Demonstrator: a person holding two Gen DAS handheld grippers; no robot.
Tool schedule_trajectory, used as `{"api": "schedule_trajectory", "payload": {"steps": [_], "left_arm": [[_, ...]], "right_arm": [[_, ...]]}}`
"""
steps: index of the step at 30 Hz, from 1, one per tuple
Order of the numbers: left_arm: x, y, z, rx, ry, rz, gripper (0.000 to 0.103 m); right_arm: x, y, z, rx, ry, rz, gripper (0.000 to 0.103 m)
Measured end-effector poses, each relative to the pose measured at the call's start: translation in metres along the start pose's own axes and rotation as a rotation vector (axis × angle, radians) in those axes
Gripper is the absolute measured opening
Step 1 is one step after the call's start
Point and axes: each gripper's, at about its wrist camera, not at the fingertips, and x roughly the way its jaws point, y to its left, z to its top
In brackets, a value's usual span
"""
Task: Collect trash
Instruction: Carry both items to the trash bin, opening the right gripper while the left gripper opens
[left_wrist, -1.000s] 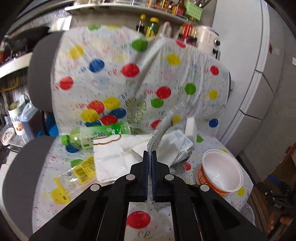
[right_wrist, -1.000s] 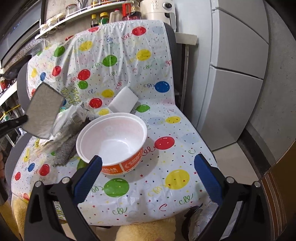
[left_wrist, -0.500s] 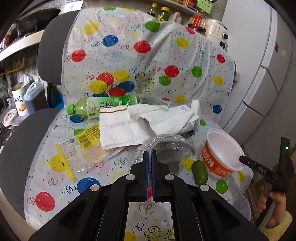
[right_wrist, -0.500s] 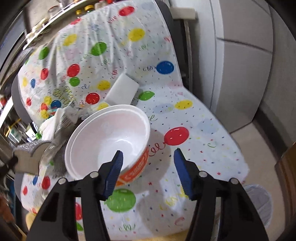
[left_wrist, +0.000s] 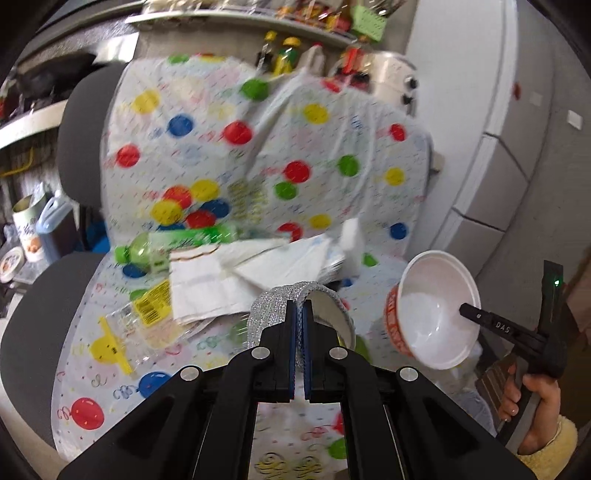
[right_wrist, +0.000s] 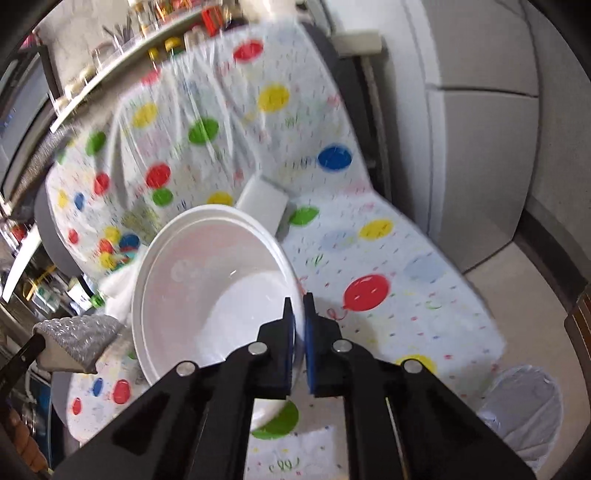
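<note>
The right gripper (right_wrist: 298, 306) has just closed its jaws on the near rim of a white instant-noodle bowl (right_wrist: 207, 291), tipped with its mouth facing the camera, above the balloon-print cover (right_wrist: 388, 258) on a chair seat. The left gripper (left_wrist: 298, 314) pinches a silver foil lid (left_wrist: 295, 295), curled over its tips. A green bottle (left_wrist: 177, 243) lies sideways behind white paper (left_wrist: 221, 280); blur smears the labels.

A balloon-print cover (left_wrist: 258, 155) drapes the dark chair (left_wrist: 79, 133); bottles (left_wrist: 284, 55) crowd the shelf (left_wrist: 229, 20) behind it.
</note>
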Motion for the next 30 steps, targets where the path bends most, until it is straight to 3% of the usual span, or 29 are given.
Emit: {"api": "schedule_trajectory", "payload": {"steps": [6,15,23,27,30], "left_arm": [[-0.012,-0.076,-0.003,0.102,-0.037,-0.15,0.003],[0.038,-0.194,-0.061,0.233,0.081,-0.4,0.003],[0.087,-0.25,-0.109,0.303,0.226,-0.512,0.003],[0.1,-0.268,-0.126,0.326,0.278,-0.533,0.003],[0.105,-0.277,-0.132,0.344,0.298,-0.533,0.003]], "right_arm": [[-0.067,-0.045,-0.015,0.03,-0.055,-0.076,0.006],[-0.136,-0.152,-0.07,0.143,-0.056,-0.339,0.006],[-0.113,-0.234,-0.124,0.277,0.101,-0.497,0.006],[-0.071,-0.269,-0.152,0.336,0.232,-0.529,0.006],[-0.041,-0.289,-0.172,0.396,0.317,-0.483,0.008]]}}
